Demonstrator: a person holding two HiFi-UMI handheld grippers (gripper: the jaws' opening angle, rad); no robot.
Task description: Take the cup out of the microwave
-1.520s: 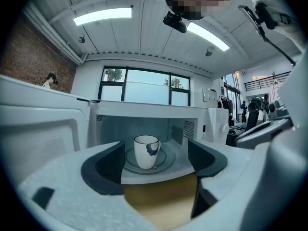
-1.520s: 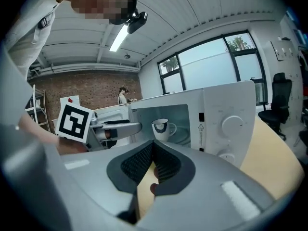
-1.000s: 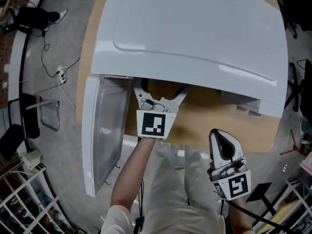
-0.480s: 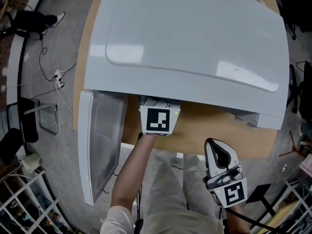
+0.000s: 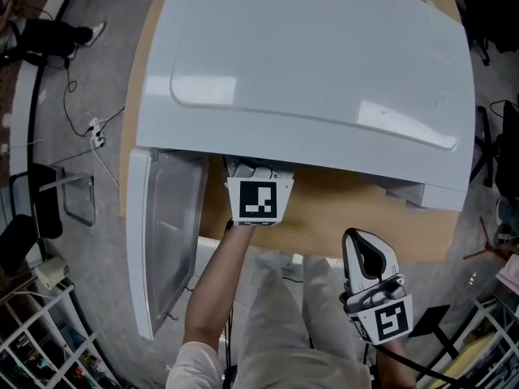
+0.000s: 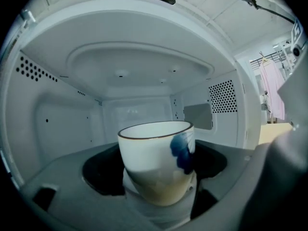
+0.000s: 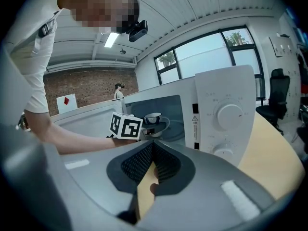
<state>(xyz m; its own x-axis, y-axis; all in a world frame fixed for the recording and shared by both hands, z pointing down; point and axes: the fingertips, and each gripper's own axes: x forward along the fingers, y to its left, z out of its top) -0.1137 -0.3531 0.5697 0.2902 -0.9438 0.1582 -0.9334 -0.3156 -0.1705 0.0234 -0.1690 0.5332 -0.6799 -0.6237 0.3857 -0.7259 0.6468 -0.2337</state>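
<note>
Cup (image 6: 155,153) at frame centre sits between the left gripper's (image 6: 156,189) closing jaws inside the microwave (image 5: 308,63) — right gripper (image 7: 152,148) clenched, empty.

Light wooden tabletop (image 5: 340,209), bare strip along the near edge. Grey concrete floor (image 5: 97,71) to the left of it. On the floor: thin black cable (image 5: 75,87) running to a white power strip (image 5: 99,133); chrome tubular frame (image 5: 81,194) nearby. White wire rack (image 5: 36,331) at the lower left corner. Bystander's dark-trousered leg and pale shoe (image 5: 85,31) at the upper left.

Room behind: red brick wall (image 7: 82,88), white placard with a red diamond (image 7: 66,101) against it, a distant standing person (image 7: 118,91). Large dark-framed windows (image 7: 211,49). Strip ceiling light (image 7: 111,39), lit. Black office chair (image 7: 279,93) at the right. Pink garment (image 6: 272,93) hanging from a rail.
</note>
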